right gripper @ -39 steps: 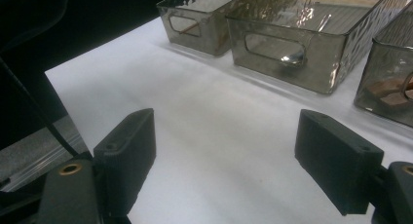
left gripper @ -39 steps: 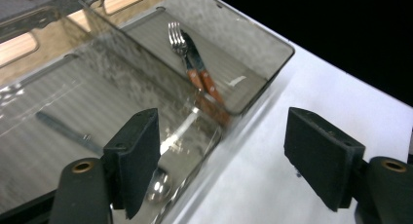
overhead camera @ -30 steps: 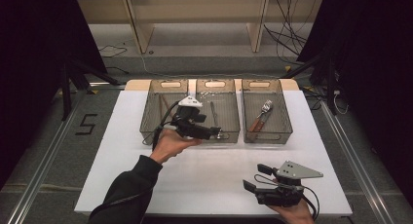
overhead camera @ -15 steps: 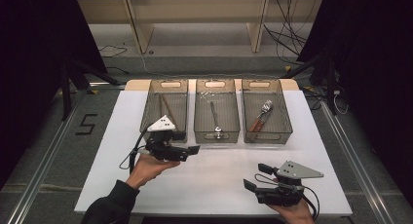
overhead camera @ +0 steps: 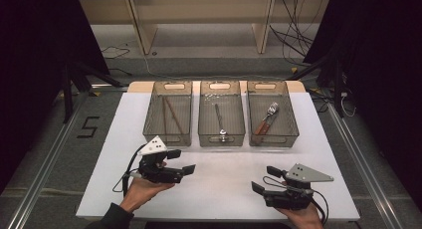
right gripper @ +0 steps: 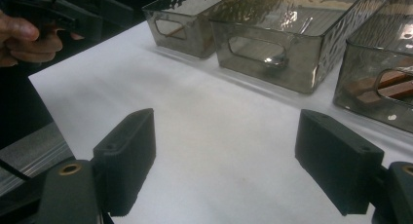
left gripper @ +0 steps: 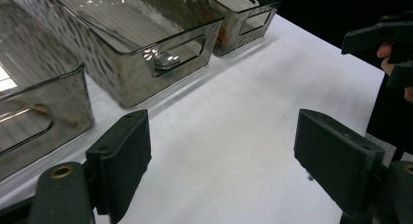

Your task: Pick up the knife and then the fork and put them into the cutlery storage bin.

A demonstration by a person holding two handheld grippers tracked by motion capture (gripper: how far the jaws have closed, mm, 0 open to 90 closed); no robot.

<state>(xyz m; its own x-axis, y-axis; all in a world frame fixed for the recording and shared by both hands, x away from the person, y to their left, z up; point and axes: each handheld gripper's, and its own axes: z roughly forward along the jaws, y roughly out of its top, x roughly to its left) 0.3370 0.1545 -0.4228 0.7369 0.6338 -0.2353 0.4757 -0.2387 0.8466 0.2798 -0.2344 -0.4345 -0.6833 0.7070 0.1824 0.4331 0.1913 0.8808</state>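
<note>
Nearest the person, the right gripper (overhead camera: 262, 179) sits low over the white table (overhead camera: 224, 189), its jaws spread wide with nothing between them. A little farther in, the left gripper (overhead camera: 181, 161) is held above the table by the left hand (overhead camera: 142, 191), its jaws equally wide and empty. Beyond them three clear bins stand in a row: the left bin (overhead camera: 168, 112) holds what look like chopsticks (overhead camera: 169, 112), the middle bin (overhead camera: 221, 112) a spoon (overhead camera: 220, 123), the right bin (overhead camera: 271, 112) a fork (overhead camera: 267, 117).
</note>
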